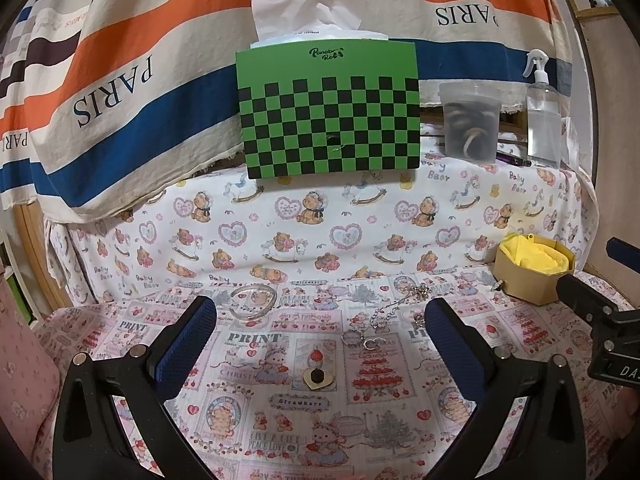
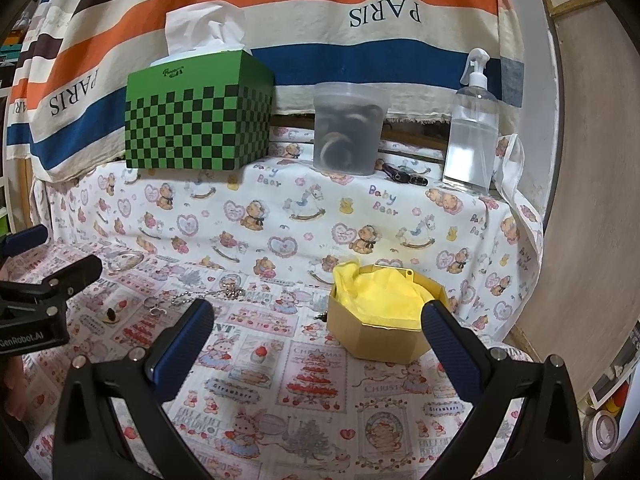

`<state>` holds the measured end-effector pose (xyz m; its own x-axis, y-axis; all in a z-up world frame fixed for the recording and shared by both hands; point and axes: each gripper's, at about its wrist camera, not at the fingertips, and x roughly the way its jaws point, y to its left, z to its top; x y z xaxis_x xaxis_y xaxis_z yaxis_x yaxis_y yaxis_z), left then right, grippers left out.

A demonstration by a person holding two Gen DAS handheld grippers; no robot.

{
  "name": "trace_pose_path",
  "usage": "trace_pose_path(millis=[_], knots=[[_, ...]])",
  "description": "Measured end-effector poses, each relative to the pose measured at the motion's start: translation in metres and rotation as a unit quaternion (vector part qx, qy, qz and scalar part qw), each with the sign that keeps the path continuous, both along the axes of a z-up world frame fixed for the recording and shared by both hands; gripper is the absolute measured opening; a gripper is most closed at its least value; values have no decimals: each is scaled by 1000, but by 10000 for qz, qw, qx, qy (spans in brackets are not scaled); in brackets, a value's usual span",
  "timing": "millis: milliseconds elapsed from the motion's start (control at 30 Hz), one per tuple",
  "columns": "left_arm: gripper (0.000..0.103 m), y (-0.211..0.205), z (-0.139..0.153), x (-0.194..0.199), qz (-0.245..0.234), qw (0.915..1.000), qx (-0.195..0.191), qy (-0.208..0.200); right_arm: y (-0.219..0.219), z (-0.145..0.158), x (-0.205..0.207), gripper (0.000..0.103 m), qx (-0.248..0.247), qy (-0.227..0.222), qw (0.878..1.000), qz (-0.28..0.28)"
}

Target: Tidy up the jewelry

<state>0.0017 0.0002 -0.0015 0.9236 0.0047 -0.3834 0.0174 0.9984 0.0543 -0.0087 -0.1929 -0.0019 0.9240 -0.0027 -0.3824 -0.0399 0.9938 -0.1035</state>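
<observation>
Jewelry lies scattered on the printed cloth. A clear bangle (image 1: 253, 300) rests at the back left, a silver chain necklace (image 1: 400, 304) at the back right, two small rings (image 1: 362, 340) in the middle and a heart-shaped earring (image 1: 317, 378) nearest me. My left gripper (image 1: 320, 320) is open above them, holding nothing. An octagonal gold box (image 2: 380, 334) lined with yellow cloth (image 2: 380, 292) stands on the right. My right gripper (image 2: 318, 320) is open just in front of the box, empty. A small earring (image 2: 320, 316) lies by the box's left side.
A green checkered tissue box (image 1: 330, 112), a lidded plastic tub (image 1: 470, 120) and a spray bottle (image 1: 542, 120) stand on the raised shelf behind. A striped PARIS cloth (image 1: 120, 92) hangs at the back. A wooden panel (image 2: 580, 200) bounds the right side.
</observation>
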Motion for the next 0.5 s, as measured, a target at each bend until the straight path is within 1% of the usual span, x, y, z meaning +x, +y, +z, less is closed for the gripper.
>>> trace_pose_path(millis=[233, 500], knots=[[103, -1, -2, 3, -56, 9999, -9, 97, 0, 0, 0, 103, 4, -1, 10000, -4], [103, -1, -2, 3, -49, 9999, -6, 102, 0, 0, 1, 103, 0, 7, 10000, -4]])
